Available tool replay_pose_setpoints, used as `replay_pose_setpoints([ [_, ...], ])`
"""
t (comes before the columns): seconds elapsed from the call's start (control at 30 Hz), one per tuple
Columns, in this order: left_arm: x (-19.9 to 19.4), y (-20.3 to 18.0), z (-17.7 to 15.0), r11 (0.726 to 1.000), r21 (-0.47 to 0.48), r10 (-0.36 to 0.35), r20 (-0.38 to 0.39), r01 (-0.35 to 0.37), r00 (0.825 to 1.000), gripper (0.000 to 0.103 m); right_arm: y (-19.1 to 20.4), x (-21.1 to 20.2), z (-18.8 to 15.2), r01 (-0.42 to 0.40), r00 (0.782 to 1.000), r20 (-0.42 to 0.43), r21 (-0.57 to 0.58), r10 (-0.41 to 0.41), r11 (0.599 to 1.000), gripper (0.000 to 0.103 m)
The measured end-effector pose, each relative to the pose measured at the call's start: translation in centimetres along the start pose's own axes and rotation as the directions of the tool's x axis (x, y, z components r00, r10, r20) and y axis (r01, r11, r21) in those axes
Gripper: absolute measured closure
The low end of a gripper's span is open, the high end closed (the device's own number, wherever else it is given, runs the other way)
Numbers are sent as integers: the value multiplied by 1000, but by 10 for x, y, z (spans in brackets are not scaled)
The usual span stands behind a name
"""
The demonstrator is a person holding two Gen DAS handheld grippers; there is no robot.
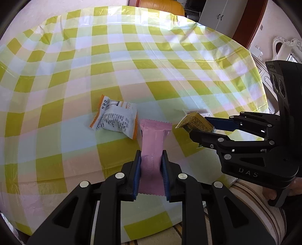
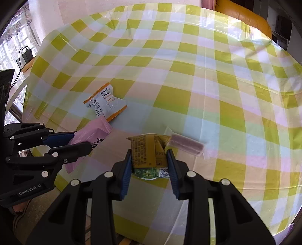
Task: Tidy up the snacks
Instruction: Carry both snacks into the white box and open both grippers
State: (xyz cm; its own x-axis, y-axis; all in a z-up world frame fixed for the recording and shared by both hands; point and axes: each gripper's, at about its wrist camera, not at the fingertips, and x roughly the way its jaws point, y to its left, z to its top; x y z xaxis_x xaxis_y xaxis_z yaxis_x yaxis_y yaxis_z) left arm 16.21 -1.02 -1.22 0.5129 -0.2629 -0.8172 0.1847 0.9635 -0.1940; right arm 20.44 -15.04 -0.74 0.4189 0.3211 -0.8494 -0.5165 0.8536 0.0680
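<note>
My left gripper (image 1: 150, 158) is shut on a pink snack packet (image 1: 152, 143) and holds it just above the checked tablecloth; the same gripper (image 2: 83, 140) and packet (image 2: 90, 134) show in the right wrist view. My right gripper (image 2: 149, 156) is shut on a yellow-brown snack packet (image 2: 148, 152); it also shows in the left wrist view (image 1: 196, 126) with the packet (image 1: 194, 122). A white and orange packet (image 1: 116, 119) lies on the cloth beyond the pink one, also in the right wrist view (image 2: 105, 104). A clear-wrapped purplish bar (image 2: 186, 145) lies just right of the yellow packet.
The round table carries a yellow-green checked plastic cloth (image 1: 151, 66). An orange chair (image 2: 243, 17) stands behind the far edge. A white cabinet (image 1: 220, 15) is at the far right. The table's near edge (image 1: 151, 233) runs below the grippers.
</note>
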Motion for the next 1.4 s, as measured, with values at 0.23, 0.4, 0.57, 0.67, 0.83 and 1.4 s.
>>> replay_pose_setpoints([
  [0.23,-5,-27,0,999,30,-12,6,12,1000,83,-20,-17,-15,40,999,10,57,-40,998,67],
  [0.4,-8,-49,2,998,46,-42,13,41,999,83,-40,-33,-30,83,996,19,106,-85,991,67],
  [0.57,-6,-84,5,993,79,-90,7,90,996,83,-69,-53,-51,130,990,24,169,-136,977,67],
  [0.67,-4,-109,7,985,100,-139,-1,139,990,83,-92,-67,-70,161,985,20,214,-169,963,67],
  [0.83,5,-156,10,968,146,-201,-28,203,979,83,-135,-88,-106,225,972,-4,302,-235,926,67],
  [1.4,56,-310,-7,864,282,-347,-263,416,900,83,-235,-141,-205,385,916,-104,498,-388,777,67],
])
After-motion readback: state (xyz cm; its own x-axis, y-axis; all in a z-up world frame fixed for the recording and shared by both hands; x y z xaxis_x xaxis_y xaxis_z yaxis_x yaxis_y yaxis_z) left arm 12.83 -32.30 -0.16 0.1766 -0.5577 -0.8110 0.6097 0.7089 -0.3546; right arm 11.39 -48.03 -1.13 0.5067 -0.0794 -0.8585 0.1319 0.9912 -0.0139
